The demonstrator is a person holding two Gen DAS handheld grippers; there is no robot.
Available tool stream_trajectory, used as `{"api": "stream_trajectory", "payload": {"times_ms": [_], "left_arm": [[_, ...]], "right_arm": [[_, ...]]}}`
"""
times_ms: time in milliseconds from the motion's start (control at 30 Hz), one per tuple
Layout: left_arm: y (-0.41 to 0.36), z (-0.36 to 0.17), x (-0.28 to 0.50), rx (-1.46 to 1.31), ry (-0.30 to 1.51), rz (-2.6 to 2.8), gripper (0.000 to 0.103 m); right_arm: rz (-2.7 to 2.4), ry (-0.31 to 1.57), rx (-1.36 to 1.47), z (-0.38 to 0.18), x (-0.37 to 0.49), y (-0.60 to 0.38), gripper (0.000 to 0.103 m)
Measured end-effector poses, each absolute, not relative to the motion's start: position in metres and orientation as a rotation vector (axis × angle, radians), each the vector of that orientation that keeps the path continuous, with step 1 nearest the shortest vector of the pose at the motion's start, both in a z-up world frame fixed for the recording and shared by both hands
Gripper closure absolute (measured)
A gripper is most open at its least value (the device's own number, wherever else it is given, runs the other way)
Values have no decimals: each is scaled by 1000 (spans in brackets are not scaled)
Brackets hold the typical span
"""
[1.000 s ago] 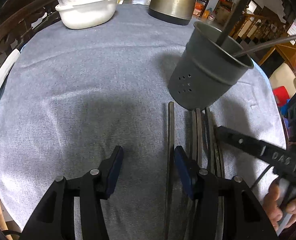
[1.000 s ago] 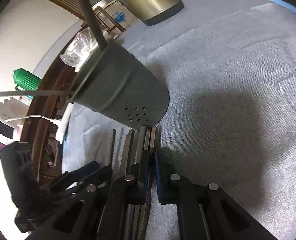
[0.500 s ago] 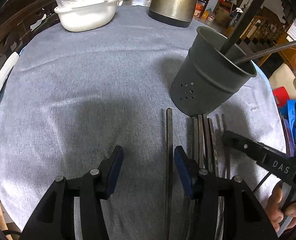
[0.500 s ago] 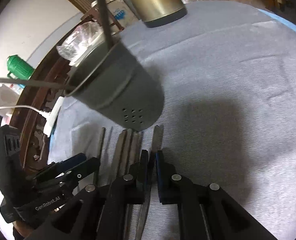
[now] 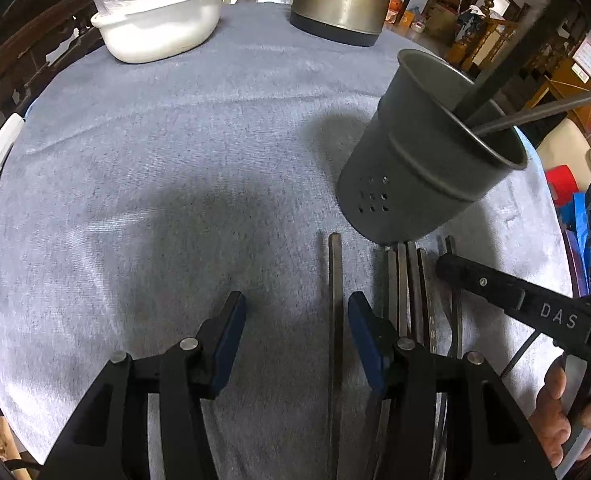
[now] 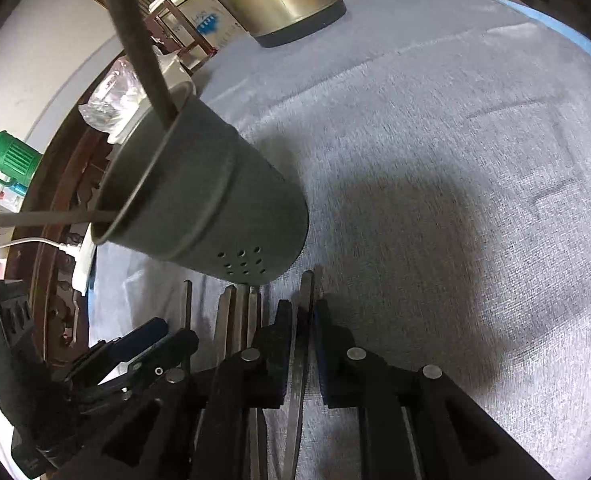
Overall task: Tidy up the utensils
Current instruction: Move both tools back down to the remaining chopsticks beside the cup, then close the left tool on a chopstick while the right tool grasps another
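On grey cloth, utensils (image 5: 405, 300) lie beside the holder (image 5: 431, 160).
Right gripper (image 6: 303, 320), jaws opening, straddles one handle (image 6: 301, 340); left gripper (image 5: 295, 320) hangs half-open over another handle (image 5: 335, 300), gripping nothing.

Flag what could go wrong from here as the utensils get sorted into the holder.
1. The right gripper is opening with a flat utensil between its fingers; that utensil may slip out.
2. The grey holder stands right at the tips of the utensil row; lifting one could knock it.
3. The left gripper, open and empty beside a lone utensil, is close to the right gripper; they might collide.
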State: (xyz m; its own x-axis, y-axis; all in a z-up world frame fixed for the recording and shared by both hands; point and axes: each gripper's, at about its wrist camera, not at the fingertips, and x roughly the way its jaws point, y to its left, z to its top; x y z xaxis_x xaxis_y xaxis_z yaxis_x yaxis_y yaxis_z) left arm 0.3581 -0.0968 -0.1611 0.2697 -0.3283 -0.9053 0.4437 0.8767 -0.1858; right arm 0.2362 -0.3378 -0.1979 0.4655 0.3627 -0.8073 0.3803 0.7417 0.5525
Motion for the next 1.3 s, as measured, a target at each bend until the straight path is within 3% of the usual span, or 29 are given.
{"api": "stream_trajectory", "payload": {"times_ms": [167, 300, 433, 900, 1167, 1200, 1267, 1300], "left_arm": [[-100, -160, 366, 103, 1191, -524, 55], [-102, -162, 372, 94, 1197, -532, 87], [-97, -159, 376, 58, 1189, -536, 95], [-63, -93, 351, -18, 1021, -574, 96], [-60, -123, 364, -108, 1216, -538, 95], [-63, -126, 366, -108, 1225, -538, 93], [-68, -133, 371, -97, 1235, -532, 80], [-72, -135, 373, -87, 1239, -528, 68]], "right_arm": [[-3, 1109, 717, -196, 240, -331, 91], [-3, 1102, 683, -193, 242, -328, 94], [15, 1057, 713, -189, 234, -337, 94], [68, 858, 697, -134, 206, -344, 96], [66, 860, 686, -129, 198, -338, 96], [66, 865, 686, -131, 197, -338, 96], [60, 881, 684, -134, 199, -338, 96], [59, 888, 688, -136, 200, -339, 96]]}}
